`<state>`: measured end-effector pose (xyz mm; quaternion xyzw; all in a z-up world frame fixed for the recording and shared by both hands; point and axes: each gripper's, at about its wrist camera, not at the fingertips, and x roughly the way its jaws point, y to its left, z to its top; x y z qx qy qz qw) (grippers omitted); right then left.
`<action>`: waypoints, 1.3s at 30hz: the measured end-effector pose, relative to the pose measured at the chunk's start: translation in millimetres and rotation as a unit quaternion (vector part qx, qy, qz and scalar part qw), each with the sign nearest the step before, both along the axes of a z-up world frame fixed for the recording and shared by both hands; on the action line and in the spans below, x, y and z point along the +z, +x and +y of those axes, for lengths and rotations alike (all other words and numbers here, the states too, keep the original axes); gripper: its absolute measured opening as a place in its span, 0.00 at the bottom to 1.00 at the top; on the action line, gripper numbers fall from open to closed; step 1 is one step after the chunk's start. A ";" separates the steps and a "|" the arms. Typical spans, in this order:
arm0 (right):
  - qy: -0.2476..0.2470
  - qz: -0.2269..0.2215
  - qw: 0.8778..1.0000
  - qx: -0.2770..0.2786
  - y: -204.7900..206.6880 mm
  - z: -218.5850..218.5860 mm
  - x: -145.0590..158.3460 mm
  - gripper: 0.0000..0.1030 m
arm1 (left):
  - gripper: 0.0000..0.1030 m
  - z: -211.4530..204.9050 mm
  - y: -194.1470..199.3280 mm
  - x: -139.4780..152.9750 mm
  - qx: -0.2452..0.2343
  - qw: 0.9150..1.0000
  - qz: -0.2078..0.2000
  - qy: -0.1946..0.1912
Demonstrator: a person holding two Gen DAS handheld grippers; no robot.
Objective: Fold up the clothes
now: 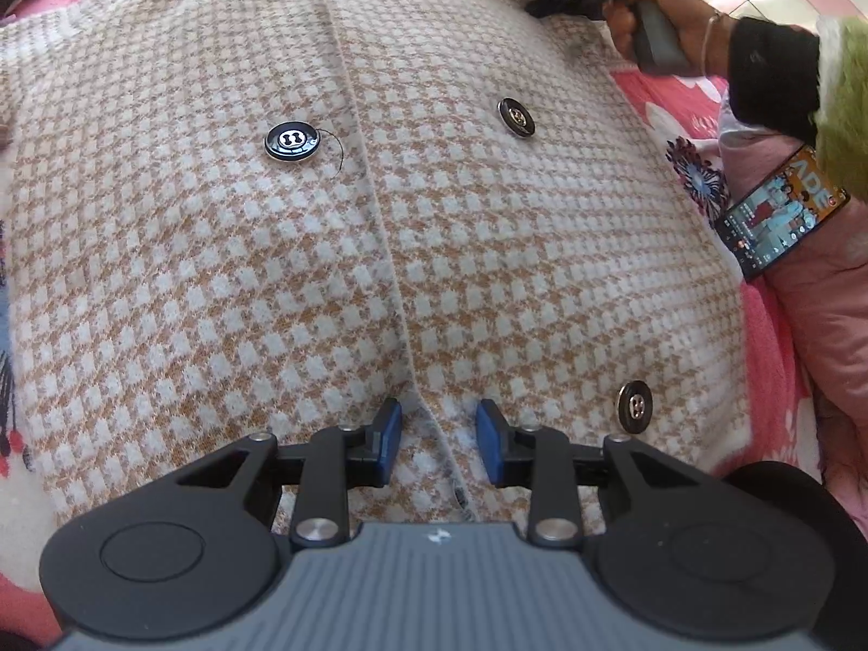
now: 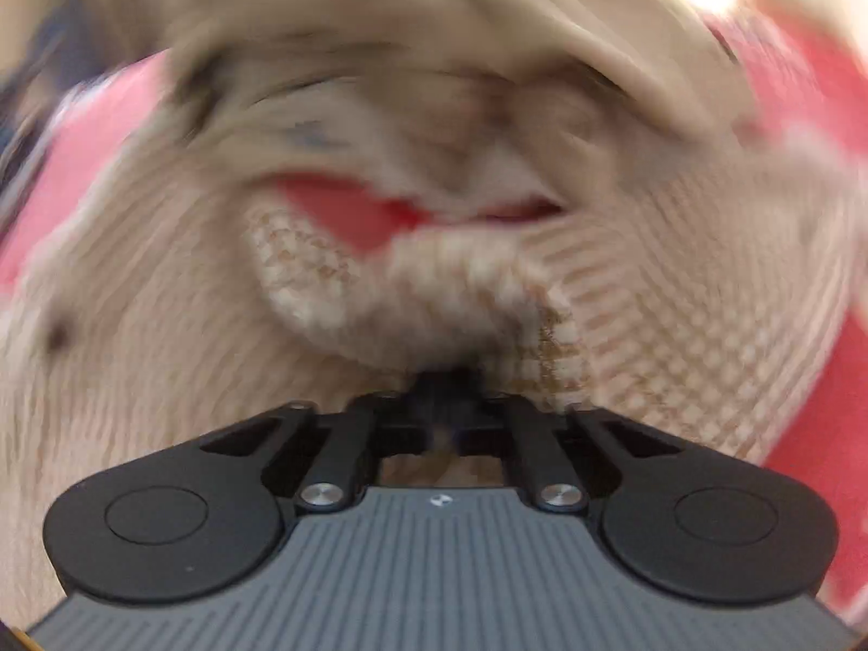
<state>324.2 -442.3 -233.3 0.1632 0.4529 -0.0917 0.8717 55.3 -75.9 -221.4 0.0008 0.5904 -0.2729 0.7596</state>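
Between the blue fingertips of the left gripper (image 1: 438, 442), which stand apart and hover just over the cloth, runs the front edge of a tan-and-white checked cardigan (image 1: 304, 271) spread flat on a pink bedspread (image 1: 770, 336). Nothing is pinched there; the pads straddle the placket near the hem. One dark button (image 1: 634, 407) sits just right of the fingertips, two more, a left button (image 1: 291, 142) and a right button (image 1: 516, 117), lie further up the garment. A phone (image 1: 781, 219) with a lit screen lies beside the cardigan's right edge. At the top right a hand (image 1: 645, 16) holds the right gripper (image 2: 447, 380) by its grey handle. Its own view is badly blurred, yet its jaws are drawn together on a bunched fold of the cardigan, with pink bedspread showing beyond.
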 end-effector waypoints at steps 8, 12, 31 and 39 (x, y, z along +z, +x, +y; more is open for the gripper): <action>-0.002 -0.080 0.995 0.060 -17.8 54.5 72.7 0.05 | 0.31 17.1 0.6 -6.6 0.023 0.999 0.010 -0.043; 0.001 -0.074 0.981 0.177 27.1 127.5 62.0 0.05 | 0.31 24.5 -3.5 -8.9 0.035 0.998 0.010 -0.057; 0.112 -0.113 0.987 -0.033 14.0 44.9 64.7 0.20 | 0.31 40.0 -2.4 -4.5 0.038 0.997 0.017 -0.068; 0.010 -0.036 0.965 -0.258 -48.6 -134.2 51.6 0.27 | 0.31 28.0 3.2 12.6 0.032 0.999 0.013 -0.009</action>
